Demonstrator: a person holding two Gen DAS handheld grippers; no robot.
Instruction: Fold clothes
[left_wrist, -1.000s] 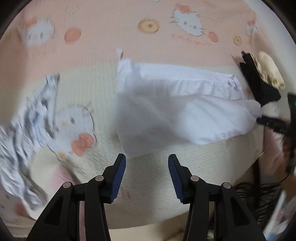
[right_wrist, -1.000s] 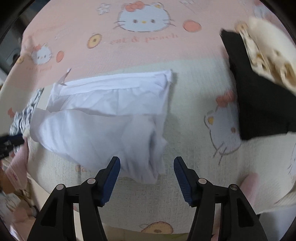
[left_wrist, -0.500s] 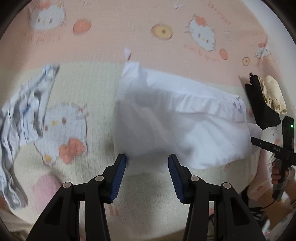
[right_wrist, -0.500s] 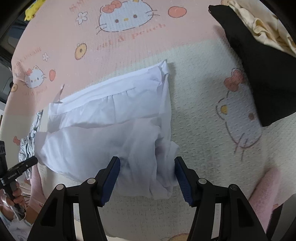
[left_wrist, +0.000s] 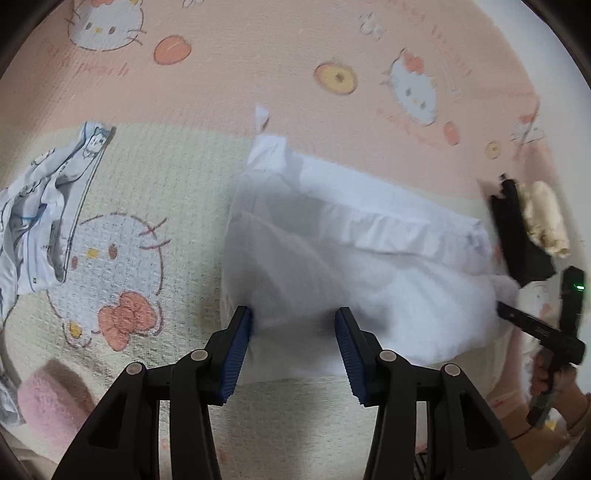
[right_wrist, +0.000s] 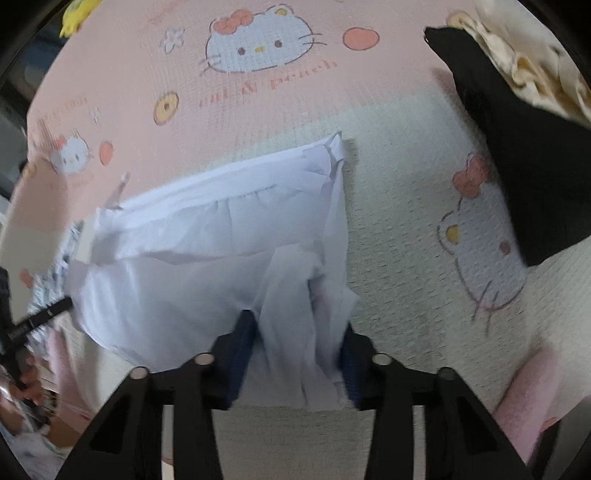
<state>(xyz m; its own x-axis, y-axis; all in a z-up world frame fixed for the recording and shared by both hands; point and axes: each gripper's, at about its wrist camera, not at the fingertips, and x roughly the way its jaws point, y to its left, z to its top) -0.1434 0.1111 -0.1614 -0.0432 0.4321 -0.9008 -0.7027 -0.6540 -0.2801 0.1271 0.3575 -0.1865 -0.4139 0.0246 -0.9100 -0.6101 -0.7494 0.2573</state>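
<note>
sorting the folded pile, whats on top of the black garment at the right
A crumpled cream cloth lies on the black garment, covering its far part. What the black garment hides beneath, on the cartoon-cat blanket, cannot be seen.

Crumpled blue-printed white garment (left_wrist: 44, 214) cut off at nine o'clock, folded black cloth (right_wrist: 524, 147) clipped at three o'clock, right gripper's blue pads (right_wrist: 242, 354) motion-blurred.

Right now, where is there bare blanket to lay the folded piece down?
Bare cream blanket lies between the white garment and the black garment; another patch sits between it and the patterned cloth. The near edge is crowded by both grippers.
</note>
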